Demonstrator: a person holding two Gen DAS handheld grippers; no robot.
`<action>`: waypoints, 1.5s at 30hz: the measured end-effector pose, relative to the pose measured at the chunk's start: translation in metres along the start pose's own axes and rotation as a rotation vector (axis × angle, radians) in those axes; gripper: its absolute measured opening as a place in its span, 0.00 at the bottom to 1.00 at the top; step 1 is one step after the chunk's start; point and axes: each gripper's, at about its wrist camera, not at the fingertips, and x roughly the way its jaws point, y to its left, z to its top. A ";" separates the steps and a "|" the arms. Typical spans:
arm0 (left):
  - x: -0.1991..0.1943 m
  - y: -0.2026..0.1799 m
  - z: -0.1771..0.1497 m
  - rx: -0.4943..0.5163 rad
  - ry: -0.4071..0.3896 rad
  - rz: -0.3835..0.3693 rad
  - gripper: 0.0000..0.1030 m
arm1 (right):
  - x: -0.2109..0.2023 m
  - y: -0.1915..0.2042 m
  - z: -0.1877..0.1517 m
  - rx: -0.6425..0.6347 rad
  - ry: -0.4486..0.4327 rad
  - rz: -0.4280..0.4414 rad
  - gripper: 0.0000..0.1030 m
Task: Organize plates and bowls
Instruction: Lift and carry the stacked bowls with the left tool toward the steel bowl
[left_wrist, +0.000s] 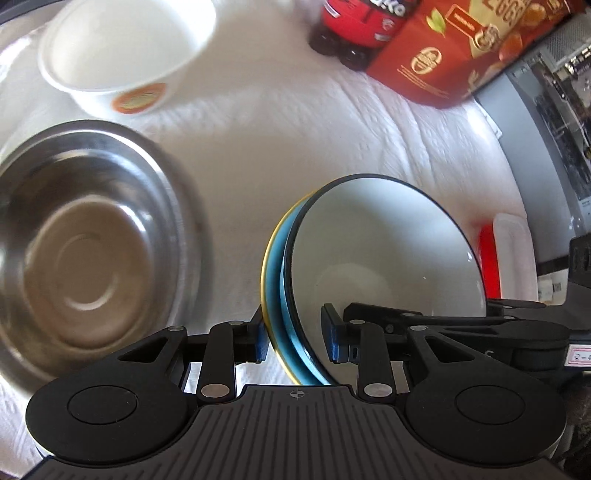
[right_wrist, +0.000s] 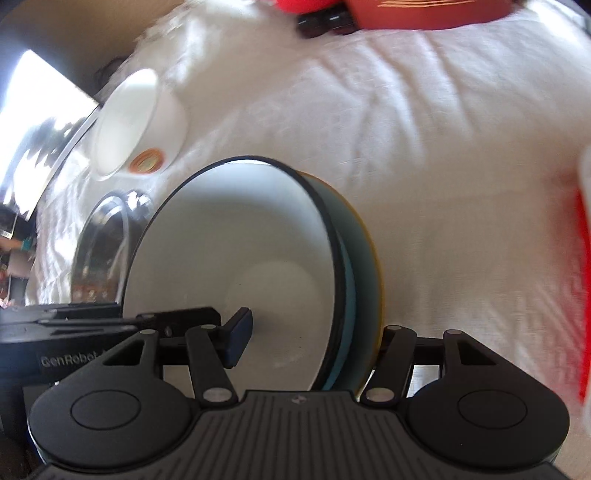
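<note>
A nested stack of bowls (left_wrist: 388, 251), white inside with a black rim, set in a blue bowl and a yellow-edged one, is held by two opposite rims. My left gripper (left_wrist: 297, 338) is shut on one rim, one pad on the yellow outer wall and the other inside the white bowl. My right gripper (right_wrist: 310, 341) is shut on the opposite rim of the stack (right_wrist: 229, 240), its blue pad (right_wrist: 238, 341) inside and its other finger hidden behind the yellow wall. The stack looks sharp while the table is blurred. A steel bowl (left_wrist: 85, 240) lies to the left.
A white bowl with an orange logo (left_wrist: 122, 55) stands beyond the steel bowl on the white cloth (left_wrist: 295, 129). A dark soda bottle (left_wrist: 354, 33) and a red box (left_wrist: 443, 62) stand at the back. A red container with a clear lid (left_wrist: 498, 254) sits at the right.
</note>
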 end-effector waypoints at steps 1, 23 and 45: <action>-0.001 0.002 -0.001 -0.006 0.001 0.000 0.30 | 0.001 0.004 0.000 -0.011 0.004 0.006 0.58; 0.007 0.001 -0.006 -0.001 0.022 0.036 0.31 | 0.007 0.012 -0.005 -0.040 0.006 0.004 0.57; 0.009 0.002 -0.005 0.002 0.022 0.034 0.31 | 0.007 0.012 -0.002 -0.006 0.017 -0.008 0.56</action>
